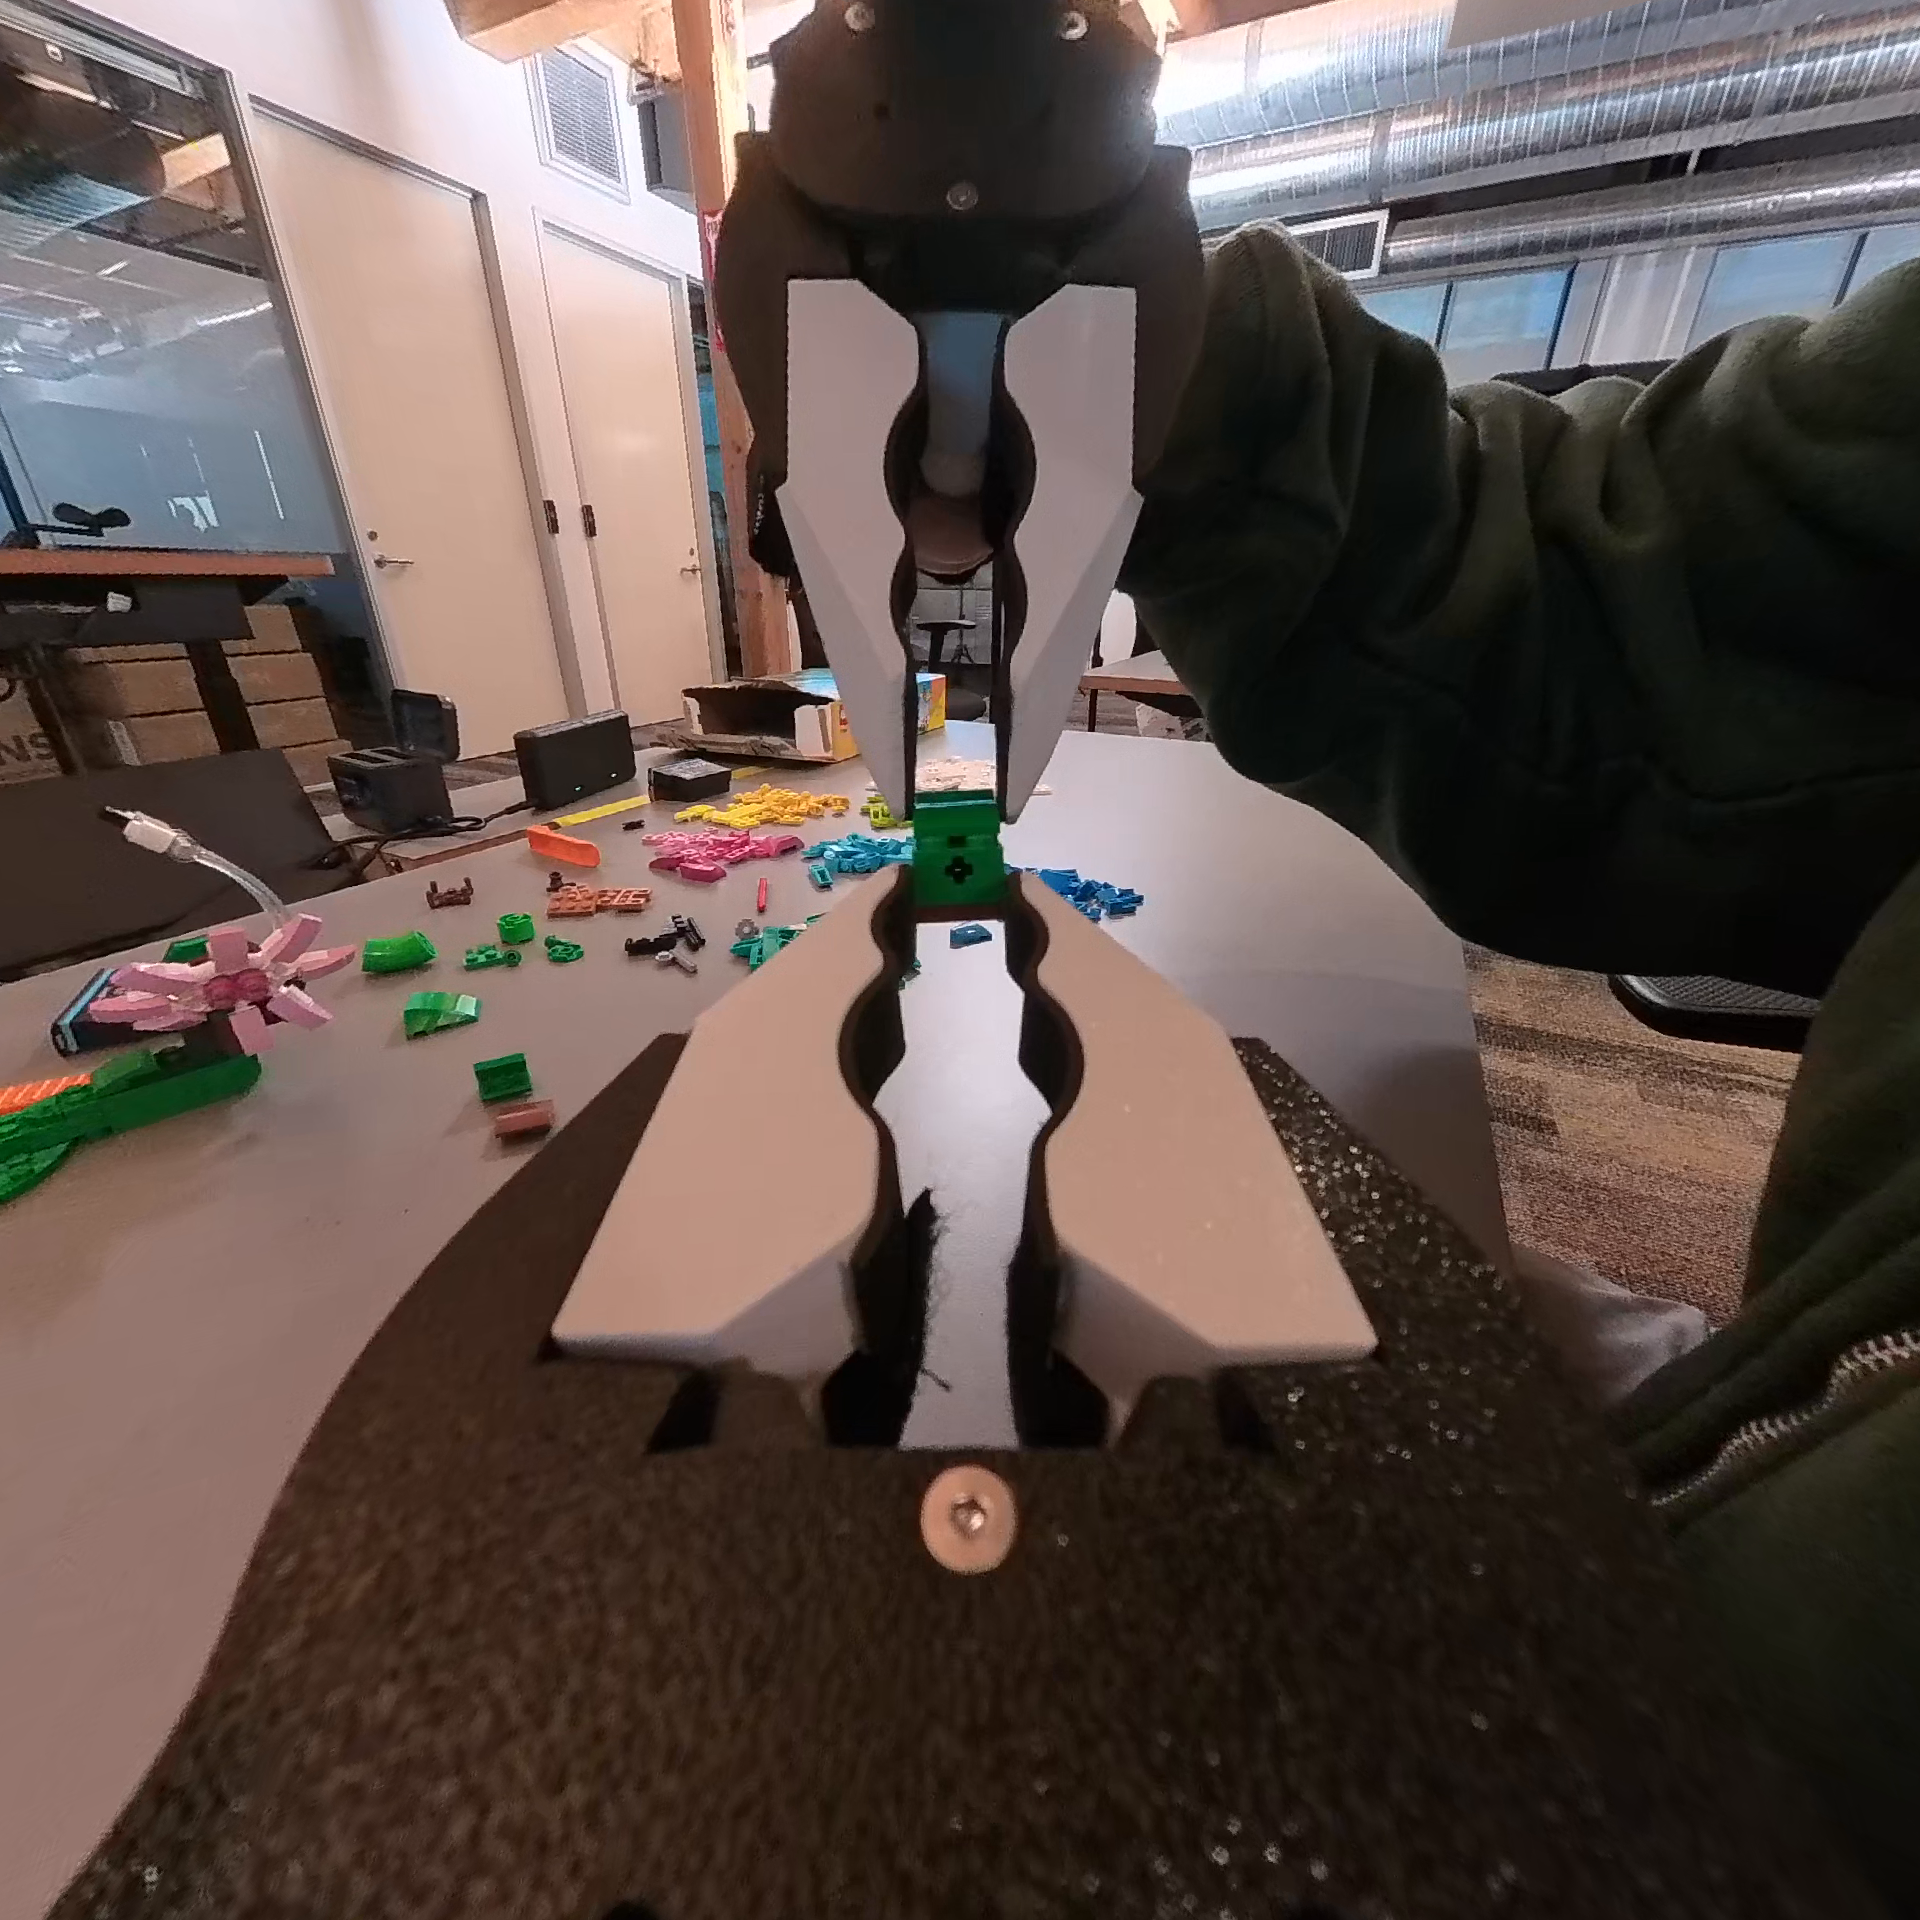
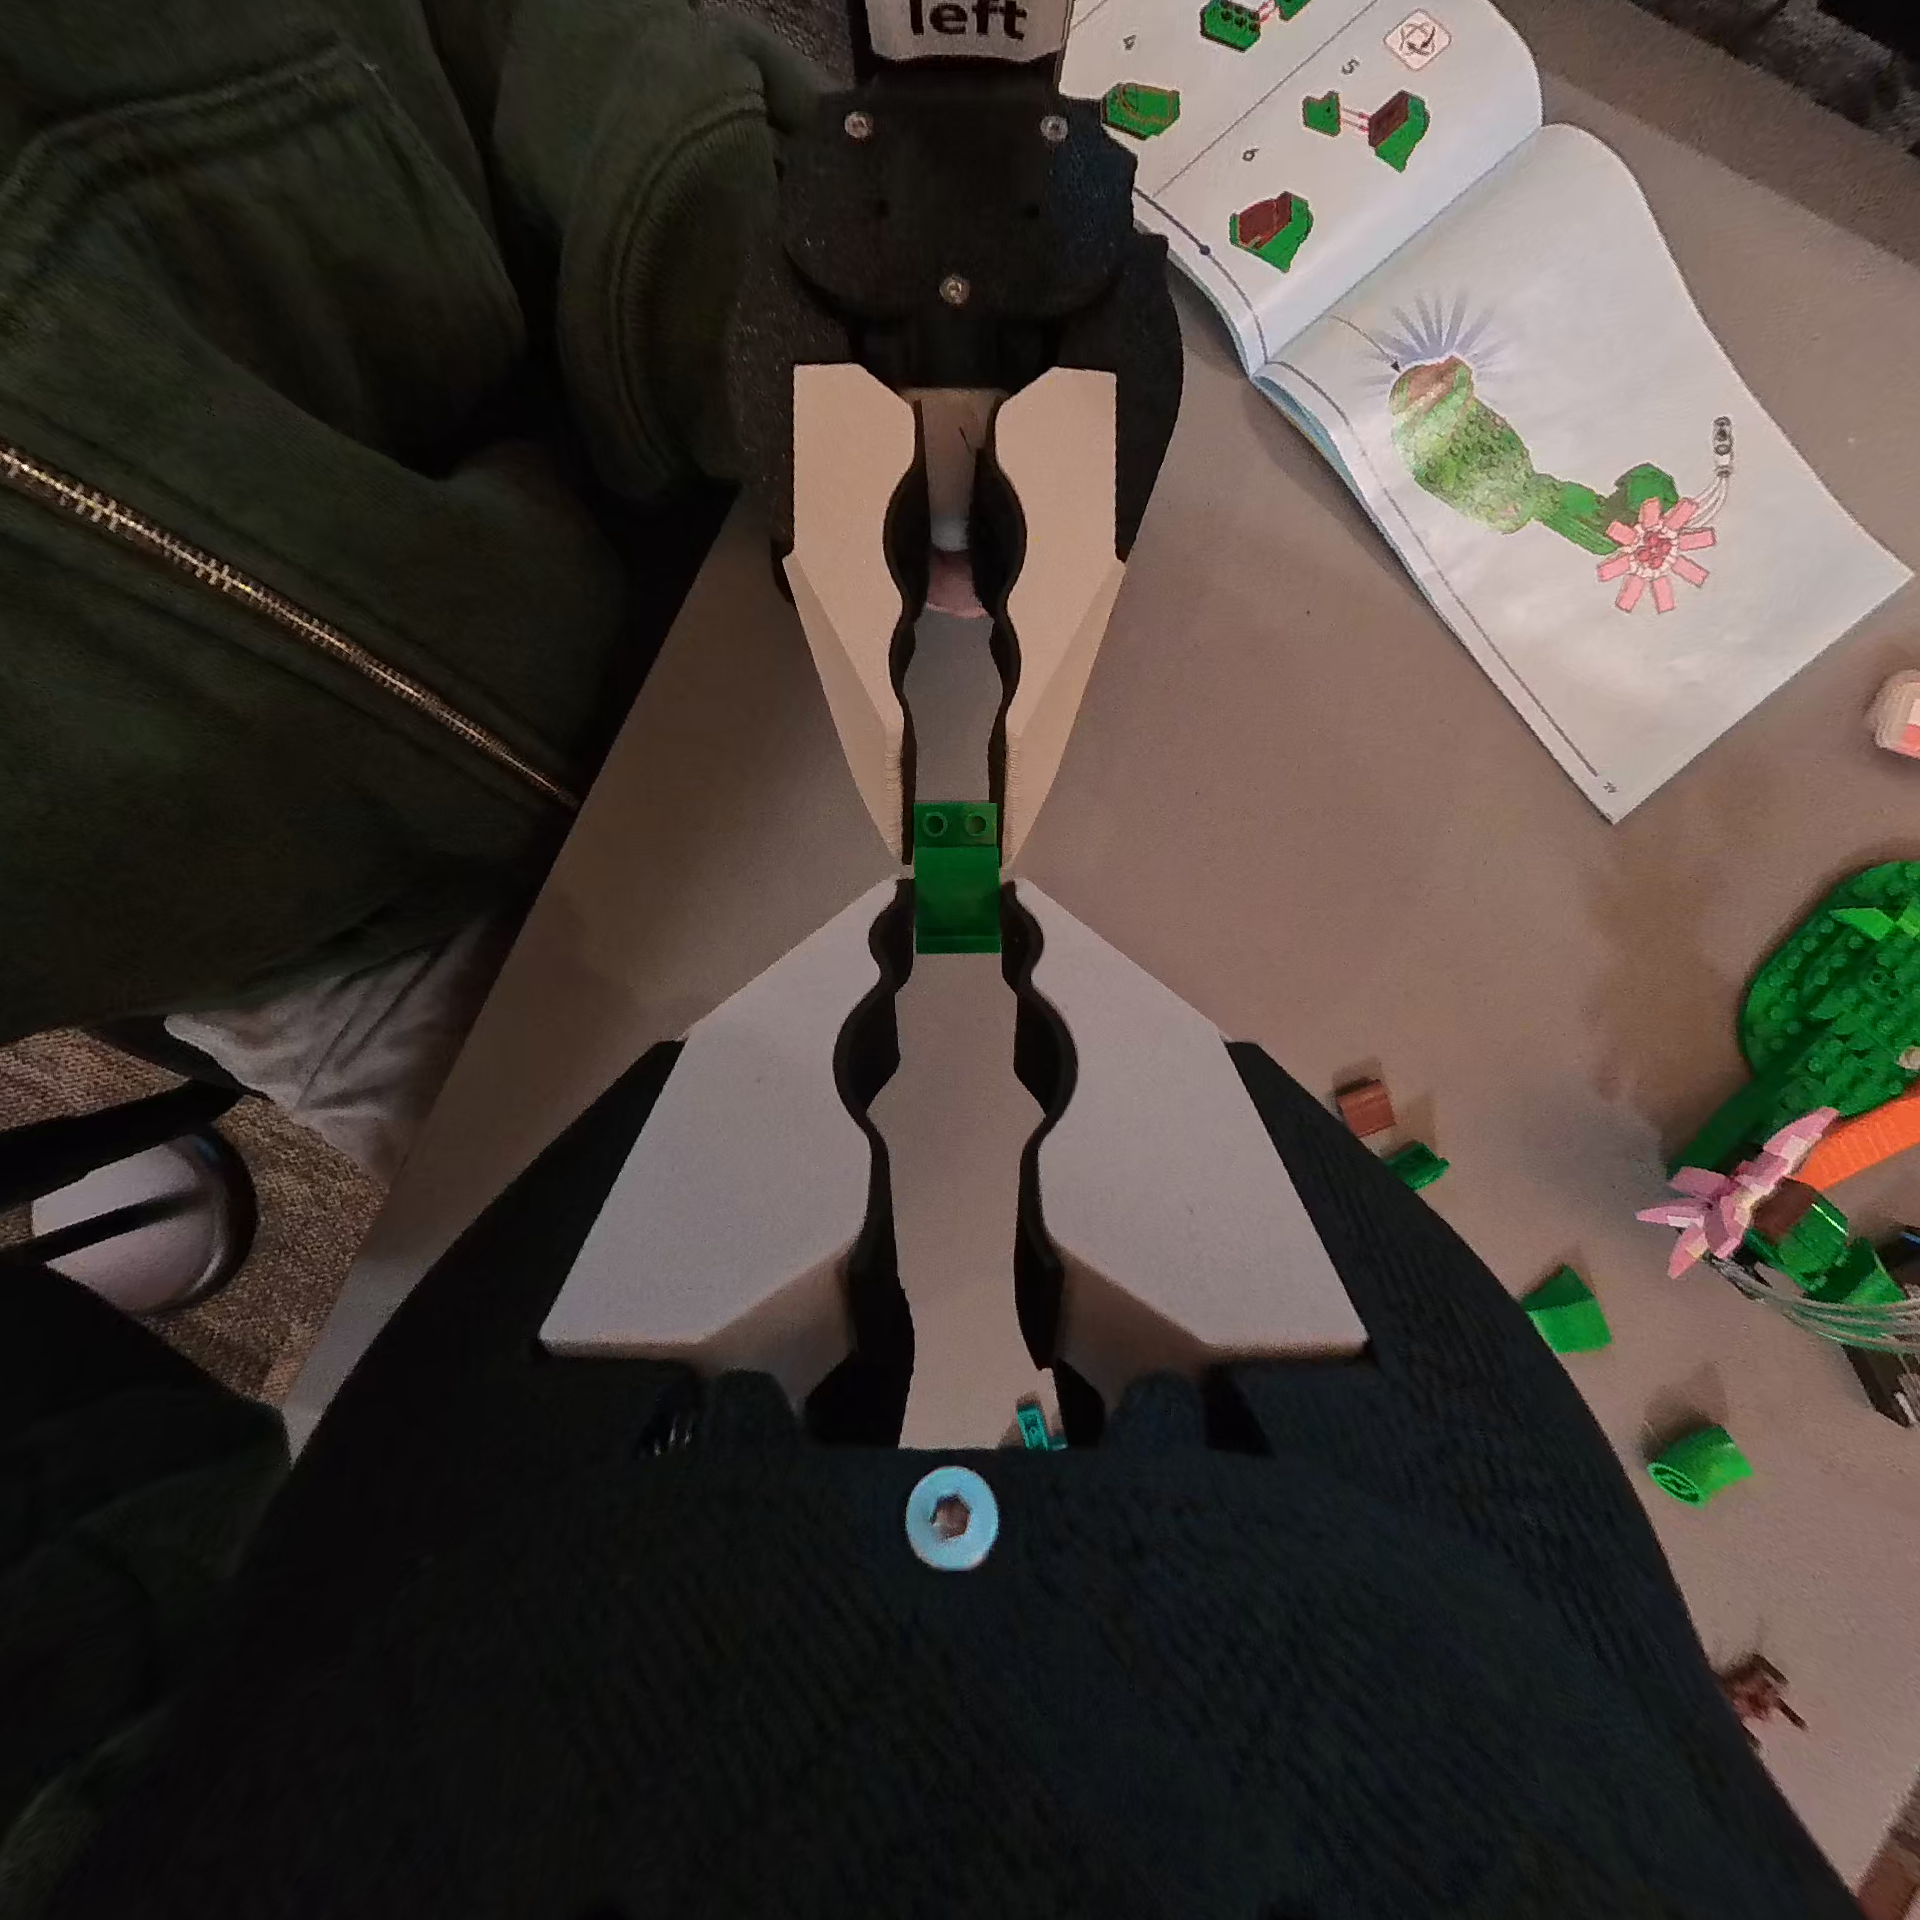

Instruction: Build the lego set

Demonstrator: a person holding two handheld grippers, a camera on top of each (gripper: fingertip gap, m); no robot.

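The two grippers meet tip to tip above the grey table. My left gripper is shut on a green brick with a cross-shaped hole. My right gripper comes down from above and is shut on a green slope piece that touches the brick. In the right wrist view my right gripper grips the slope piece. The left gripper holds the studded green part against it. I cannot tell if the two pieces are fully joined.
A green plant build with a pink flower lies at the left. Loose pieces in sorted colour piles lie behind the grippers. An open instruction booklet, a box and black chargers sit on the table. A green sleeve shows at the right. Only a small space, under 4 cm, lies between the two pairs of fingers.
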